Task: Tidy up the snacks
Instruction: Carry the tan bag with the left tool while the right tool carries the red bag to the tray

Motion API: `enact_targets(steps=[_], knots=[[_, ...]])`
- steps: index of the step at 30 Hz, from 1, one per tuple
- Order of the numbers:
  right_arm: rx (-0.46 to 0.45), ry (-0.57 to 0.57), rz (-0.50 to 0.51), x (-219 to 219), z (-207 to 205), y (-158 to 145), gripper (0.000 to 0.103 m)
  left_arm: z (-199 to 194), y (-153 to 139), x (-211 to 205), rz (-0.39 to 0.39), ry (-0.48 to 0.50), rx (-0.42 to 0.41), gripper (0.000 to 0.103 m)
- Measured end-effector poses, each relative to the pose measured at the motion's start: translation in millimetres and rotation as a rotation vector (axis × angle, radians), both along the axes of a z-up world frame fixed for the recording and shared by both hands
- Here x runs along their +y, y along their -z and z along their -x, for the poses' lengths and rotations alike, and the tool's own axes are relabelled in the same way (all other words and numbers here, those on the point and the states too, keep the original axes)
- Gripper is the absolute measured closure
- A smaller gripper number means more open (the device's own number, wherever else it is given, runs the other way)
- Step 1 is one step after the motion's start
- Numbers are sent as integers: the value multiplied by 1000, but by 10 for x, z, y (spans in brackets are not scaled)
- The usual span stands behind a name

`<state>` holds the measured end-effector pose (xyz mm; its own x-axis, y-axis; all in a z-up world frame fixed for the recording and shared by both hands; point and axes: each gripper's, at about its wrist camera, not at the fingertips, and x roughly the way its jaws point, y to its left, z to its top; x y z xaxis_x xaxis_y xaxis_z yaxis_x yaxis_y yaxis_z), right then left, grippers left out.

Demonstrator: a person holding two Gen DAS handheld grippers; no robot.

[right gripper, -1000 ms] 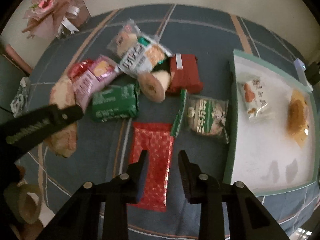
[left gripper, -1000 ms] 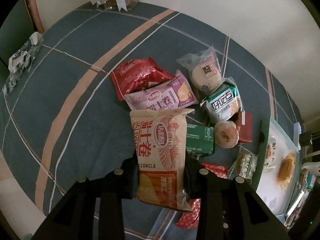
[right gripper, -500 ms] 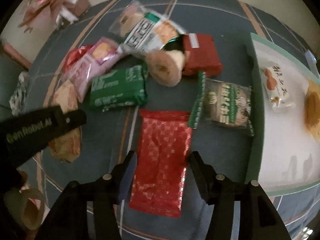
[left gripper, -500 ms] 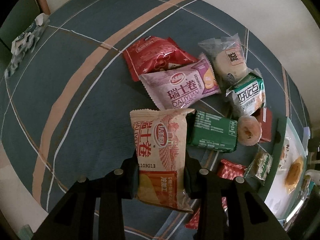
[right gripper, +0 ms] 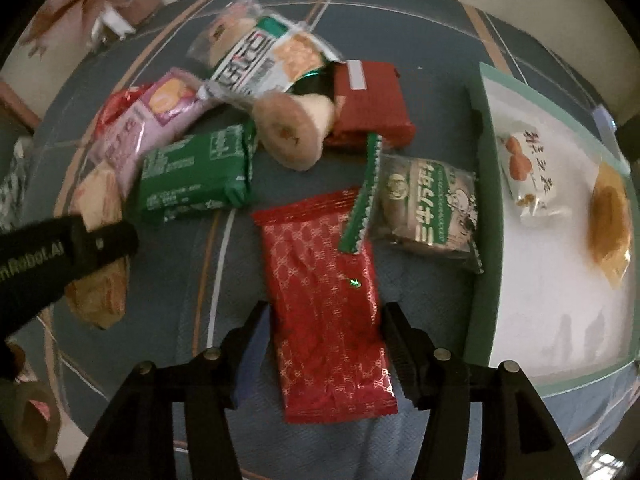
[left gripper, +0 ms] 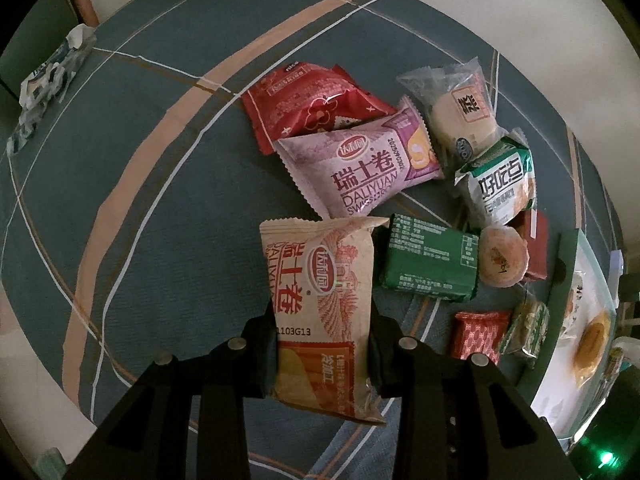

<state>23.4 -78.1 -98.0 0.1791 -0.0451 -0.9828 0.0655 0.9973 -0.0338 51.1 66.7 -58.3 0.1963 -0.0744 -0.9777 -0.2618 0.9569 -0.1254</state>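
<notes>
A table (right gripper: 168, 364) carries a loose pile of snack packets. A flat foil packet (right gripper: 328, 300) lies nearest in the right wrist view, between the jaws of the right gripper (right gripper: 324, 320). Behind it to the left lies a block packet (right gripper: 196, 176); behind that, a round pastry (right gripper: 292, 136). A tray (right gripper: 484, 208) sits to the right, with two snacks in it.
</notes>
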Motion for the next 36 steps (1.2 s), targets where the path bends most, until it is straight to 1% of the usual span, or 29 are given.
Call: enact_targets(steps=[2, 5, 6, 7, 8, 9, 13, 22, 25, 29, 34, 36], knots=[[-6, -18, 25, 76, 32, 4, 42, -27, 18, -24, -2, 1, 3, 66], [-3, -19, 23, 135, 54, 22, 43, -44, 29, -29, -2, 4, 7, 66], [-4, -21, 19, 139, 62, 21, 45, -42, 28, -27, -1, 4, 7, 66], [-5, -25, 14, 111, 24, -2, 51, -43, 25, -24, 1, 4, 6, 66], [-5, -32, 14, 98, 20, -59, 53, -40, 25, -20, 1, 4, 5, 66], [-3, -36, 14, 97, 13, -77, 54, -42, 25, -22, 2, 3, 2, 66], [-2, -28, -48, 190, -3, -211, 55, -38, -34, -2, 2, -5, -19, 66], [-100, 4, -135, 138, 98, -792, 55, -41, -332, 0, 0, -14, -111, 66], [-137, 25, -146, 21, 134, -998, 55, -42, -429, -21, -5, -14, -142, 66], [-165, 90, -106, -246, 173, -1124, 55, -23, -527, -153, -19, 21, -175, 66], [-164, 235, -71, -757, 223, -1105, 55, 66, -556, -454, -13, 123, -187, 66], [-169, 289, -42, -981, 249, -1133, 55, 106, -578, -666, -11, 183, -194, 66]])
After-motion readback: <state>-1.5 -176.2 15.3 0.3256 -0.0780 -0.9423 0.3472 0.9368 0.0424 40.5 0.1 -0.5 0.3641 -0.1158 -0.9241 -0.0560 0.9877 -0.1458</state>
